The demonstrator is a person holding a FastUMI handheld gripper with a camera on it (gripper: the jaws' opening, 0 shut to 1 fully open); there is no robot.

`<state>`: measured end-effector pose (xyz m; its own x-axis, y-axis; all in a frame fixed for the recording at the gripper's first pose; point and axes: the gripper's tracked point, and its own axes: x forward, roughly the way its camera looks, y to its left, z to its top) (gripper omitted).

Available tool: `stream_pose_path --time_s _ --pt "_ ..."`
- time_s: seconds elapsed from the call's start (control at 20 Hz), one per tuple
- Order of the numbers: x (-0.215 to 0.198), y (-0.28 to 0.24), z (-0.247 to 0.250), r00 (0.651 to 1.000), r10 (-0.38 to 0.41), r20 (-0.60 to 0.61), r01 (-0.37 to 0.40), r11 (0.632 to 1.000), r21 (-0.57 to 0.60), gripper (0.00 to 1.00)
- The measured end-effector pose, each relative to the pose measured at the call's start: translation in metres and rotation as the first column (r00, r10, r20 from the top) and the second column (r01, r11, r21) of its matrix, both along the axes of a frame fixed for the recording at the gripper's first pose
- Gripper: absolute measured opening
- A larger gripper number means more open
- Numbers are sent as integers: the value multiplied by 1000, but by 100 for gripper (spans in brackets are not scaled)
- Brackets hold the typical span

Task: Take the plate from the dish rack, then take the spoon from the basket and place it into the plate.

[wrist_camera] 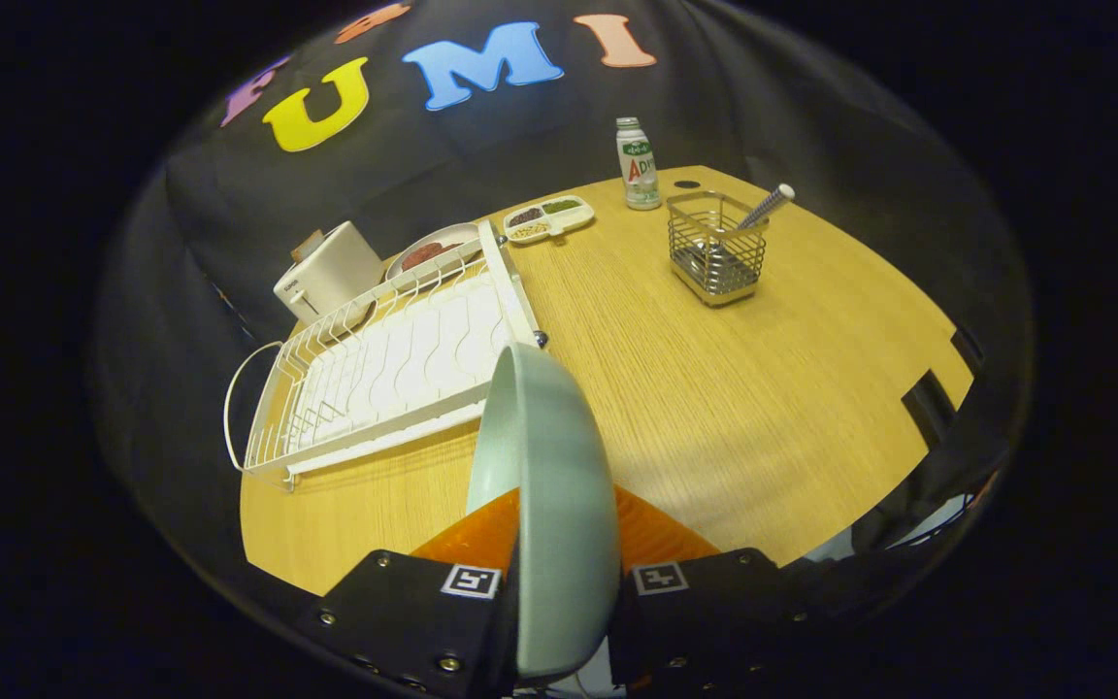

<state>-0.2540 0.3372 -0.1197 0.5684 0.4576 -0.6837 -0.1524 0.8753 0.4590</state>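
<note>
My gripper (559, 544) is shut on a pale green plate (544, 466), held on edge between both fingers and lifted above the wooden table (714, 388). The plate's rim reaches up toward the near right corner of the white wire dish rack (394, 369), which lies beyond and left of the fingers with nothing standing in it. Farther off to the right stands a metal wire basket (716, 254). A spoon (765, 206) leans in it, its handle sticking out over the basket's right rim.
A white toaster (328, 272) sits behind the rack. A plate with red food (431, 249) and a small divided snack tray (549, 217) lie past the rack's far end. A small white bottle (639, 165) stands beside the basket at the table's back edge.
</note>
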Motion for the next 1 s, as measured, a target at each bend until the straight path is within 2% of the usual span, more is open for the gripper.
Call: stream_pose_path --time_s 0.3,0.5,0.55,0.6,1.0 --pt "1 -4 -13 997 -44 -60 49 996 78 38" --pt "6 -12 -22 997 -54 -60 56 997 45 42" --pt "7 -16 -24 996 -58 -60 60 998 25 52" --pt "8 -19 -24 996 -64 -59 65 998 21 56" --pt "25 -33 -20 989 -139 -42 141 989 34 57"
